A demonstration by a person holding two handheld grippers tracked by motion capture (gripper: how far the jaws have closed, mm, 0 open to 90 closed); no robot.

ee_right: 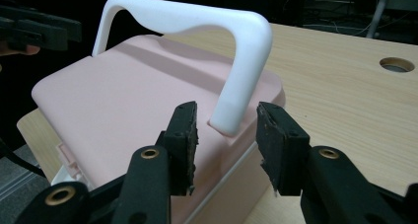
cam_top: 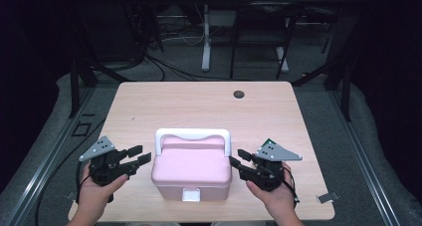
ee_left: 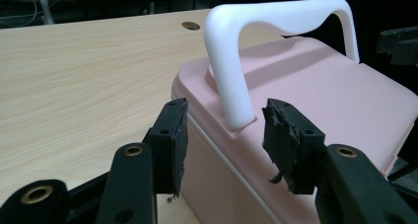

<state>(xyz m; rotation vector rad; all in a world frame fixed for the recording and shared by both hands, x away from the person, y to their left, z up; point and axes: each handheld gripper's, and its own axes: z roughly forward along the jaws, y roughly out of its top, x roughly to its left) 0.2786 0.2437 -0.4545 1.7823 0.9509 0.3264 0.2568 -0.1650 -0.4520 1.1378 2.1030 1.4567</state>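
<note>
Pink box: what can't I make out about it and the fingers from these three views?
- Pink box contents: hidden by its shut lid, all views.
- White clasp: too small in the high view to tell if latched.
- Box base: cut off by the bottom edge in both gripper views, behind the fingers.
- Handle far pivot: hidden behind the lid in the left gripper view.
- Silver thing at the table edge: too small to identify.

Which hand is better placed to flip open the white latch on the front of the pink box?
Roughly even, perhaps the right. The latch sits front-centre on the pink box; the right tongs look slightly nearer than the left tongs. Both are open.
</note>
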